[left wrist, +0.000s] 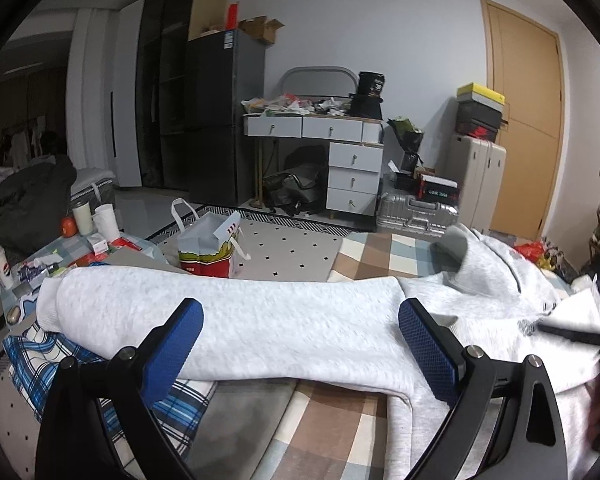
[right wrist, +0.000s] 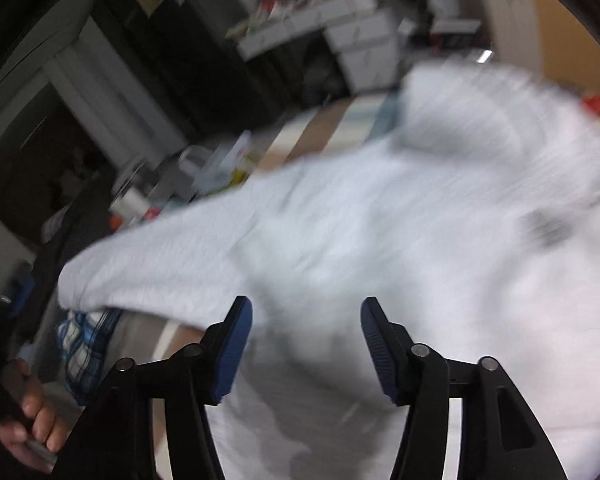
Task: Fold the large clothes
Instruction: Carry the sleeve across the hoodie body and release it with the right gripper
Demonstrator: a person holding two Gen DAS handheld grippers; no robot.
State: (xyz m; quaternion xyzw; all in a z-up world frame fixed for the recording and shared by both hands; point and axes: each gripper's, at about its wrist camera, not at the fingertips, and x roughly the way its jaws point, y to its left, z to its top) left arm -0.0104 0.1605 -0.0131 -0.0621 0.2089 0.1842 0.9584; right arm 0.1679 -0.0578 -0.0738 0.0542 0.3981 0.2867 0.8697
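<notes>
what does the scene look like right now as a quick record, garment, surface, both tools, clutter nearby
garment: light grey hoodie, sleeve stretched out to the left
surface: checked blanket
left tool: open, above the sleeve, pads not pressing on it
right tool: open over the hoodie body, nothing gripped, view blurred
nearby: blue plaid cloth under the cuff, red and white paper bag behind

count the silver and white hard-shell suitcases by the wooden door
2. A ribbed silver hard-shell suitcase lies flat on the floor. A white hard-shell suitcase stands upright behind it, with boxes stacked on top. More may be hidden behind them.
</notes>
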